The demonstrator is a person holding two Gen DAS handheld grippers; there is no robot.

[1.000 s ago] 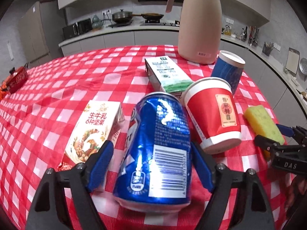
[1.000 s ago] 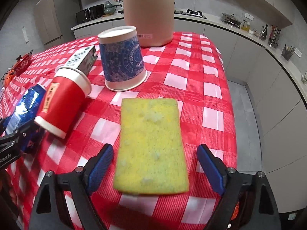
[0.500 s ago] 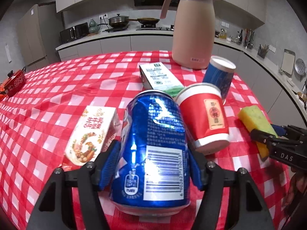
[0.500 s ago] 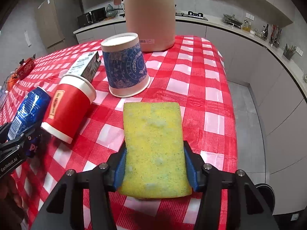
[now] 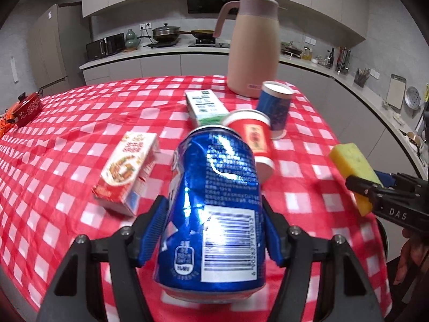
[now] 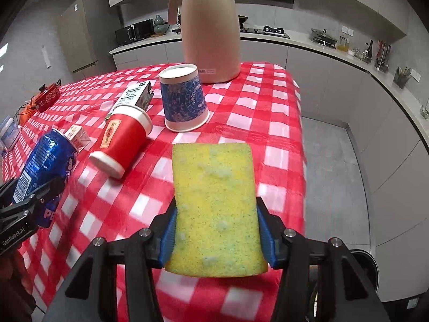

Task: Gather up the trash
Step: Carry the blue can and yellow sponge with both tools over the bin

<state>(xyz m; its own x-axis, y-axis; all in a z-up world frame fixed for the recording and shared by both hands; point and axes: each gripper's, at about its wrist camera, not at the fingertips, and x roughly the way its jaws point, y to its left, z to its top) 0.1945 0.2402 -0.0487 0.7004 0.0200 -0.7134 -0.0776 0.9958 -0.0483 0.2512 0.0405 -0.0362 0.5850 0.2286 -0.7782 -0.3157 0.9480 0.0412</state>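
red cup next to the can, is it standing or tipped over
Tipped over: the red cup lies on its side on the checked tablecloth, unlike the blue cup standing upside down behind it.

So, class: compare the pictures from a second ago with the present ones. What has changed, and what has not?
Both jaws closed: the left gripper took hold of the blue can, the right gripper took hold of the yellow sponge, and both were lifted off the checked tablecloth. The red cup, blue cup, cartons and pink jug stayed put.
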